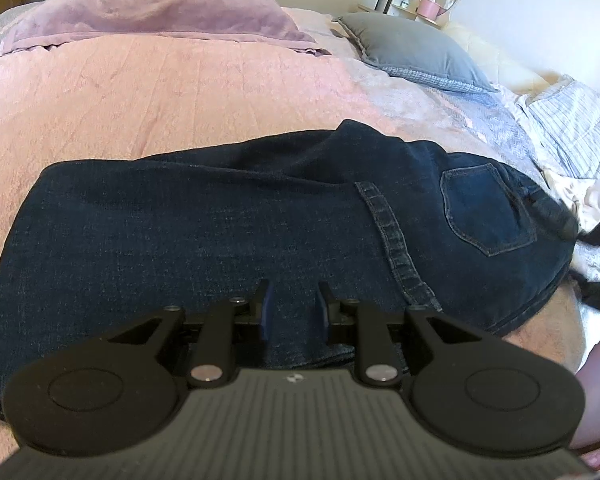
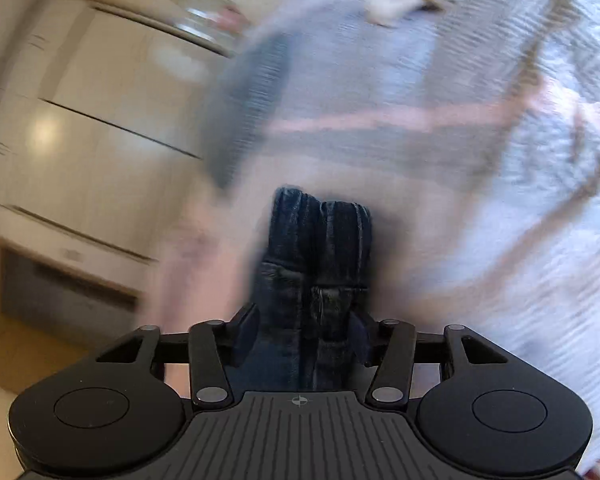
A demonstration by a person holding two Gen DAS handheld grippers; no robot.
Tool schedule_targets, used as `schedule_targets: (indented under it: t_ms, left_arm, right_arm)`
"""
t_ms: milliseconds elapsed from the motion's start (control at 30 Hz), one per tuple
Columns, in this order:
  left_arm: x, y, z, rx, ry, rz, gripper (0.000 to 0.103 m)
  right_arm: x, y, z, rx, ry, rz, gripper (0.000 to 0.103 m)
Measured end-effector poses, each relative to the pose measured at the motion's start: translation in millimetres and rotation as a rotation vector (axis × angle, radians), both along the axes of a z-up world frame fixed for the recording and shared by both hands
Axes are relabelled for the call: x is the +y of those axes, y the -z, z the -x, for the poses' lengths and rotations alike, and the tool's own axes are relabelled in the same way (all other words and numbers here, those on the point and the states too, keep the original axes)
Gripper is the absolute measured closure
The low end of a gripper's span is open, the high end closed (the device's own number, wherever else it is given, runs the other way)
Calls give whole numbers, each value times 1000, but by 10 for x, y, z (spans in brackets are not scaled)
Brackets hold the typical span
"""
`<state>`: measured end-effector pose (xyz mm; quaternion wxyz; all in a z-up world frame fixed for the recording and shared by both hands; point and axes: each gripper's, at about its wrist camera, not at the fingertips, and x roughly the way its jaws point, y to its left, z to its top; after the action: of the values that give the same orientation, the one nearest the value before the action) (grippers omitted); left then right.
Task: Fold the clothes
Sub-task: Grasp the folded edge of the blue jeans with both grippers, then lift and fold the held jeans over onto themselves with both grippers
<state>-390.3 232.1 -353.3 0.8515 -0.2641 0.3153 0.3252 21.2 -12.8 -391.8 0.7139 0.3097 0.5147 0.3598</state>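
Left claw point(image 1: 293, 308) is hovering low over the jeans point(image 1: 236, 240), jaws spread a little with denim showing in the gap between them; whether the pads are biting a fold near the front edge, I cannot tell from here. Over on the right wrist view, the right claw point(image 2: 302, 332) is pinching a bunched end of the same jeans point(image 2: 316, 264), thick stacked layers standing up between the fingers, and the background is smearing with blur, so that claw looks to be travelling.

The jeans are lying on the bed point(image 1: 180, 92), folded lengthwise across the pink bedspread, back pocket point(image 1: 484, 208) and the stitched seam point(image 1: 392, 240) facing up toward the right. Denim like this is looking heavy and fairly stiff for cloth: it should hold a crease and not slide much on the quilt, but the thick seams and waistband will be resisting a tight pinch. Best hold, I'd judge, is at a hem or waistband edge, through all the layers.

Room for moving: plenty of open bedspread beyond the jeans. Farther back, a lilac blanket point(image 1: 152, 20) is sitting at the far edge, a grey pillow point(image 1: 412, 48) to the right, striped bedding point(image 1: 572, 128) crowding the right side. The bed's near edge is dropping away just right of the waistband, so a swing that way risks dragging cloth off.
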Motion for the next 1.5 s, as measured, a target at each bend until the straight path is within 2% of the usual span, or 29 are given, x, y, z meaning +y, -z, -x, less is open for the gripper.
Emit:
schedule_targets:
  t_ms: [67,100,167,267,367,433,533,567,600,633,667,700,733,800,833,933,1033,1100,1233,1300,1367,1433,1467,1500]
  left_arm:
    - [7,-4,29,-5,0,5,83]
    - [11,-7,45,-5,-1,7,83]
    - [20,-30,79,-1,-8,6,83]
    - [34,-51,124,8,-19,-11,83]
    - [84,0,159,12,-39,6,87]
    - [74,-41,196,15,-61,-11,87]
    - [32,-136,284,19,-85,-87,87]
    - [54,-111,313,33,-86,-92,85]
    - [83,-81,342,49,-88,-94,87]
    - [153,-12,368,68,-101,-63,92]
    - [194,-13,429,40,-115,-39,96]
    - [230,-20,488,14,-128,-18,95]
    - [227,-71,531,1,-137,-26,94]
    - [181,-180,628,-2,-161,-91,90]
    - [165,-224,680,0,-173,-115,90]
    - [208,-278,953,-48,-225,-86,90]
    - [261,-289,1291,-116,-298,-19,90]
    - [267,-288,1518,-150,-341,12,90]
    - [237,-272,1889,-200,-400,61,90]
    - [219,-258,2027,-227,-413,89,90]
    - [186,-242,2101,-249,-416,115,90]
    - [164,-241,2131,-264,-416,129,90]
    - [161,-248,2126,-273,-408,135,90]
    - [157,-254,2120,-282,-400,141,89]
  right_arm:
    - [-11,158,-22,19,16,-1,54]
    - [-32,177,-9,12,24,-3,65]
    - [-52,135,56,-36,26,6,71]
    - [-39,91,175,-133,11,16,73]
    - [1,239,159,-118,8,50,76]
    - [37,186,193,-138,10,82,76]
    - [119,-86,375,-292,-3,132,76]
    - [152,-155,443,-345,-10,146,76]
    - [187,-213,512,-397,-19,160,76]
    - [240,-216,550,-429,-28,197,76]
    - [300,-199,576,-452,-37,243,76]
    - [326,-207,595,-459,-34,262,77]
    - [339,-224,611,-460,-28,270,78]
    - [365,-258,642,-461,-14,288,78]
    - [399,-347,721,-503,-13,296,78]
    - [615,-720,1160,-738,-61,318,78]
    - [894,-1063,1830,-1017,-180,299,78]
    - [1041,-1190,2316,-1168,-288,266,78]
    - [1246,-1073,3391,-1443,-556,196,78]
    - [1306,-854,3843,-1522,-729,169,78]
    - [1399,-571,4162,-1554,-915,183,77]
    - [1558,-212,4363,-1549,-1120,298,77]
    - [1579,-82,4427,-1571,-1156,337,72]
    - [1545,-38,4457,-1604,-1145,334,68]
